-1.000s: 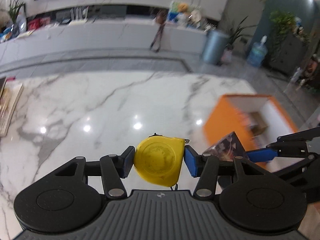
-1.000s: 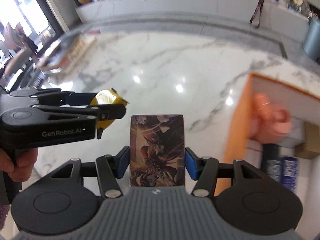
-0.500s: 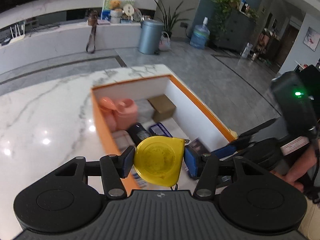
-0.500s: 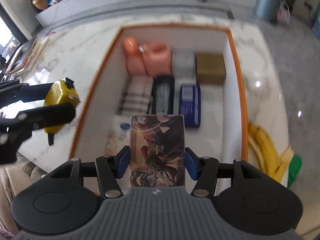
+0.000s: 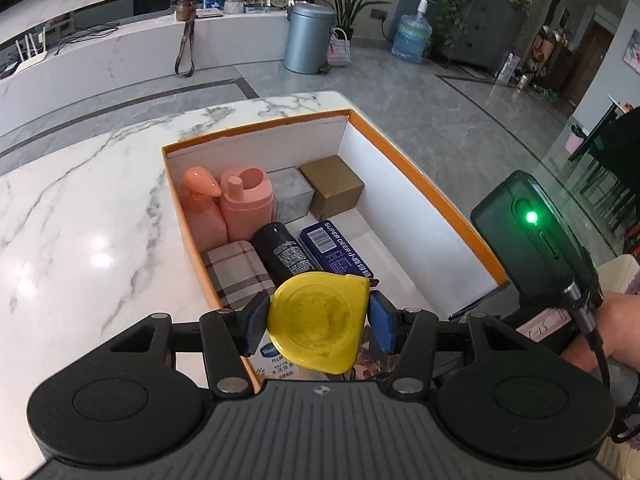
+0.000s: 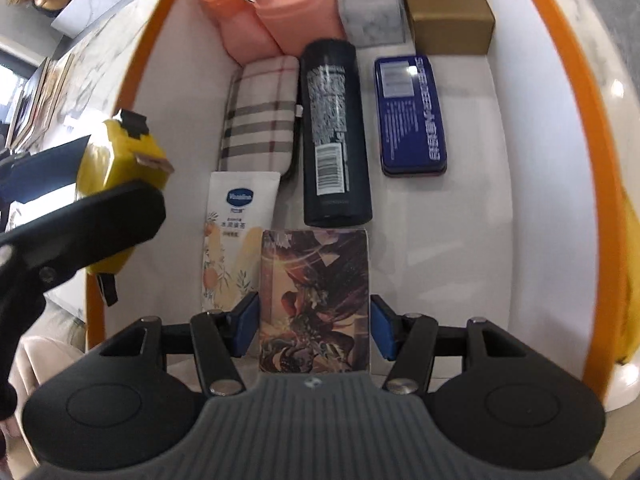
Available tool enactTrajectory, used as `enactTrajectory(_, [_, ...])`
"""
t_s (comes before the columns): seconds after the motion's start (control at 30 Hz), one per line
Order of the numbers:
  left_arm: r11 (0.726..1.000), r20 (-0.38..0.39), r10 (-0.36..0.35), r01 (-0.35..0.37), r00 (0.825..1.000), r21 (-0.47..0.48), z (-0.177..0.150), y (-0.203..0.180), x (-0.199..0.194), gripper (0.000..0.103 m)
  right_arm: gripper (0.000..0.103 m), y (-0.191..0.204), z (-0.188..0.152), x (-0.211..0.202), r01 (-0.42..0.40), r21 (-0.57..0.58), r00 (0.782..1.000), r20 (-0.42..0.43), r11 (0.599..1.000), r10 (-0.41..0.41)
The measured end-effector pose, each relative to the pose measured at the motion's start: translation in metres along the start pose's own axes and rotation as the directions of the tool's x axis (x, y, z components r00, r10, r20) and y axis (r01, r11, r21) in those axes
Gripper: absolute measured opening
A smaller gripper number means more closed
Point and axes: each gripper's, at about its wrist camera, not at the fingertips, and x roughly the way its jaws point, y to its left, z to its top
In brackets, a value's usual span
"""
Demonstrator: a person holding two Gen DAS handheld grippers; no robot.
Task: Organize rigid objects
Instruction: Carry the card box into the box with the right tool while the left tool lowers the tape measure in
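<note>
Right wrist view: right gripper [image 6: 315, 330] clamps picture card [image 6: 315, 300] above orange box [image 6: 560, 60] floor; left gripper [image 5: 318, 322] grips yellow tape measure [image 5: 318, 322] over box's near-left wall.

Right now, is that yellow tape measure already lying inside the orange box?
No, the yellow tape measure is clamped in the left gripper, held above the orange box.
</note>
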Motion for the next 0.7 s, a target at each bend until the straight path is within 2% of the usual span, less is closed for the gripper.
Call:
enactTrajectory(0.13, [1.000,-0.017,-0.003,0.003,1.000,0.009,0.004,-0.002,0.008,0.061,0.061,-0.004,-0.001,0.005,-0.019,0.002,1.000,-0.006,1.000,0.019])
enactTrajectory(0.23, [1.000,-0.032,-0.009,0.009,0.999,-0.001,0.005,-0.003,0.015,0.061,0.069,-0.005,-0.004,-0.008,-0.029,-0.021,0.999,0.033,0.999,0.030])
enactTrajectory(0.3, [1.000,-0.046,-0.013,0.012,0.999,-0.019,0.006,-0.005,0.019,0.061,0.068,-0.005,-0.008,-0.022,-0.009,-0.053,0.997,0.070,0.999,0.013])
enactTrajectory(0.37, [0.999,-0.064,-0.029,0.027,0.998,-0.037,0.007,-0.007,0.024,0.061,0.060,-0.006,-0.013,-0.039,0.030,-0.089,0.993,0.118,0.996,-0.020])
enactTrajectory(0.4, [0.999,-0.076,-0.037,0.033,0.996,-0.043,0.007,-0.009,0.027,0.061,0.056,-0.006,-0.017,-0.050,0.065,-0.115,0.987,0.156,0.991,-0.047])
enactTrajectory(0.43, [0.998,-0.083,-0.042,0.038,0.996,-0.053,0.008,-0.011,0.031,0.061,0.046,-0.006,-0.021,-0.060,0.092,-0.134,0.979,0.195,0.987,-0.065])
enactTrajectory(0.5, [0.996,-0.098,-0.052,0.044,0.994,-0.077,0.009,-0.015,0.038,0.061,0.047,-0.006,-0.028,-0.080,0.156,-0.179,0.958,0.267,0.971,-0.104])
enactTrajectory(0.53, [0.996,-0.105,-0.051,0.043,0.993,-0.081,0.010,-0.017,0.041,0.061,0.047,-0.005,-0.034,-0.089,0.212,-0.208,0.940,0.311,0.955,-0.141])
enactTrajectory(0.6, [0.996,-0.123,-0.051,0.042,0.991,-0.079,0.009,-0.023,0.048,0.061,0.046,-0.012,-0.036,-0.101,0.264,-0.229,0.912,0.377,0.937,-0.165])
enactTrajectory(0.7, [0.996,-0.157,-0.071,0.060,0.985,-0.072,0.004,-0.036,0.062,0.061,0.045,-0.030,-0.040,-0.123,0.271,-0.145,0.874,0.451,0.952,-0.181])
